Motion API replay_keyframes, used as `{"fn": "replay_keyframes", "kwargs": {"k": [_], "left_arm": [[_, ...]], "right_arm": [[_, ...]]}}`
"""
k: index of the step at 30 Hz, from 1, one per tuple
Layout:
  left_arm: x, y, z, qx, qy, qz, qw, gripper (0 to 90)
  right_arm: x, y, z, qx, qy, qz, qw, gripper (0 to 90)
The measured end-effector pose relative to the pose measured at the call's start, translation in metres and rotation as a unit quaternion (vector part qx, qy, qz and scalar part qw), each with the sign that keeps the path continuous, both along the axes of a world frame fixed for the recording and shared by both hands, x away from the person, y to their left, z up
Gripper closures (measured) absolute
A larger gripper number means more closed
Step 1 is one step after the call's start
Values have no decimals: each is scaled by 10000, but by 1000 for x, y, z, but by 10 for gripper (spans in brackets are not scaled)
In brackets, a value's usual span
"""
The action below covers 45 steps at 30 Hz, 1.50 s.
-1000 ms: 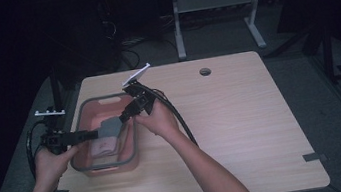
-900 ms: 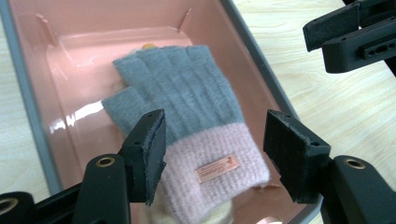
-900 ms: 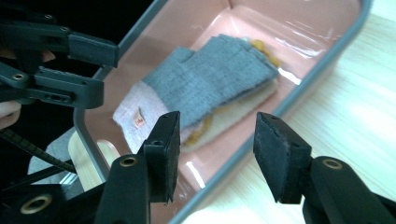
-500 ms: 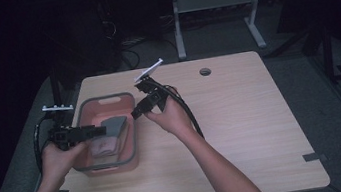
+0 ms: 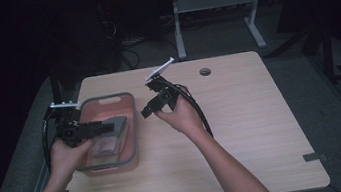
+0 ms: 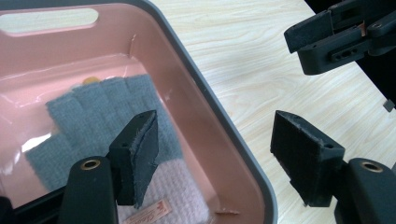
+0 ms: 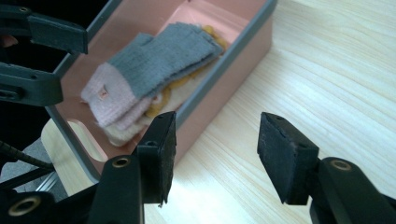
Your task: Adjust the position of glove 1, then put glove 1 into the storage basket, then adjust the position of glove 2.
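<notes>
At frame left, folded socks [image 7: 140, 79] lie in my pink bin [image 5: 130, 127]; both hand-held grippers, left [image 6: 219, 154] and right [image 7: 212, 154], gape empty, work seemingly finished.

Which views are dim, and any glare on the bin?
High view: dim, dark surroundings, only the wooden table lit. Left gripper view: bright, glare on the pink bin floor, near tongs slightly soft. Right gripper view: bright, folded knitwear sharp.
</notes>
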<state>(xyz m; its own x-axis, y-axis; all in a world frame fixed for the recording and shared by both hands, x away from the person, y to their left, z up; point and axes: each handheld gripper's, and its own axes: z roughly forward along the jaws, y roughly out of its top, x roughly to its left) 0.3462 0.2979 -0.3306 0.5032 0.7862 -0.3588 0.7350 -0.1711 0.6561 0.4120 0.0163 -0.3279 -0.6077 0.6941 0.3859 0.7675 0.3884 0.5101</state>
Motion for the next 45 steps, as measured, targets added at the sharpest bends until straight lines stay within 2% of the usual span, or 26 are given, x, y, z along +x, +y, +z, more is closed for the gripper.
{"fn": "replay_keyframes", "kwargs": {"k": [7, 15, 21, 26, 28, 36, 45], "left_arm": [[1, -8, -2, 23, 23, -70, 10000, 304], [0, -21, 2, -25, -24, -179, 9998, 291], [-2, -32, 5, -74, -51, -353, 9993, 283], [-6, -40, 7, -108, -107, -466, 9988, 282], [-7, -43, 7, -131, -117, -490, 9986, 282], [-9, -57, 6, -122, -112, -646, 9978, 282], [-7, -67, 7, -125, -120, -726, 9972, 280]], "right_arm": [[0, -12, -6, -80, 16, -68, 9999, 453], [-3, -23, -2, -121, -23, -129, 9998, 453], [-6, -41, -4, -155, -19, -253, 9996, 449], [-10, -61, -14, -188, 42, -391, 9990, 445], [-12, -74, -20, -208, 108, -497, 9985, 444], [-18, -99, -25, -183, 158, -669, 9975, 441], [-20, -114, -26, -151, 180, -816, 9964, 438]]}}
